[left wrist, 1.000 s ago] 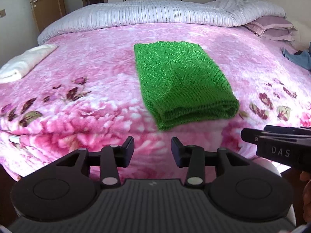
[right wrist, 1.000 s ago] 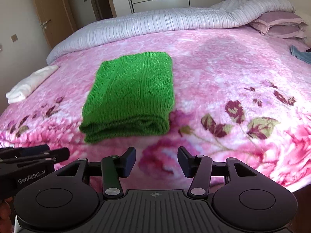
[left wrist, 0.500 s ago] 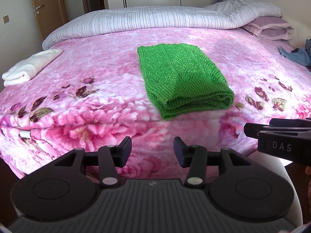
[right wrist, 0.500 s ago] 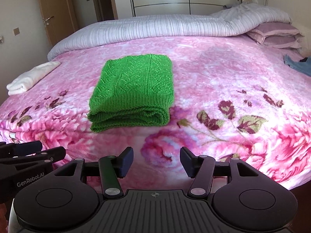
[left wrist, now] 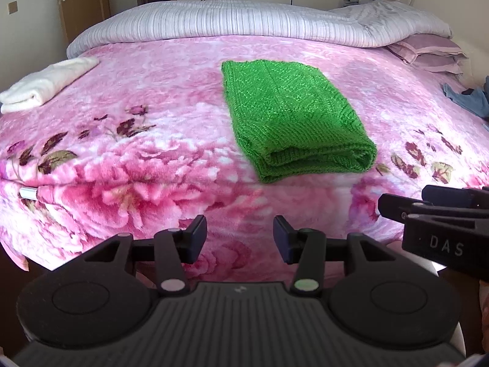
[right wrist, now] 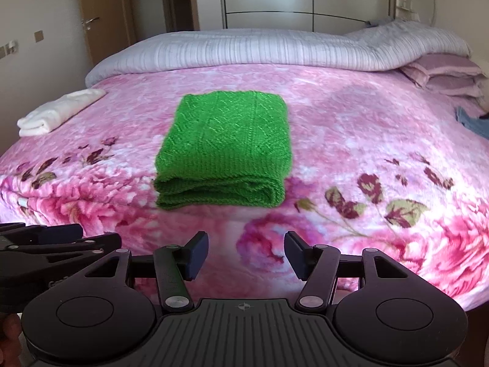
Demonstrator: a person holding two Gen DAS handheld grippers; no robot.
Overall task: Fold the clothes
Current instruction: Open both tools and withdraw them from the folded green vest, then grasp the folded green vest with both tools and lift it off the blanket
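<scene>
A green knitted garment [left wrist: 290,113] [right wrist: 226,150] lies folded into a thick rectangle on the pink floral blanket [left wrist: 137,140] [right wrist: 351,140], near the bed's front edge. My left gripper [left wrist: 240,238] hangs open in front of the bed edge, short of the garment, with nothing between its fingers. My right gripper [right wrist: 246,255] is also open and empty, back from the garment. Each gripper shows at the side of the other's view: the right one [left wrist: 434,214] and the left one [right wrist: 61,241].
A folded white cloth [left wrist: 45,82] [right wrist: 58,111] lies at the bed's left edge. A striped pale duvet [left wrist: 259,27] and purple pillows [left wrist: 428,55] sit at the far side. Blue clothing [left wrist: 467,98] lies at the right edge. A door and wardrobes stand behind.
Both grippers have drawn back from the bed, so the garment looks smaller and farther. The jaws of both stand a little wider.
</scene>
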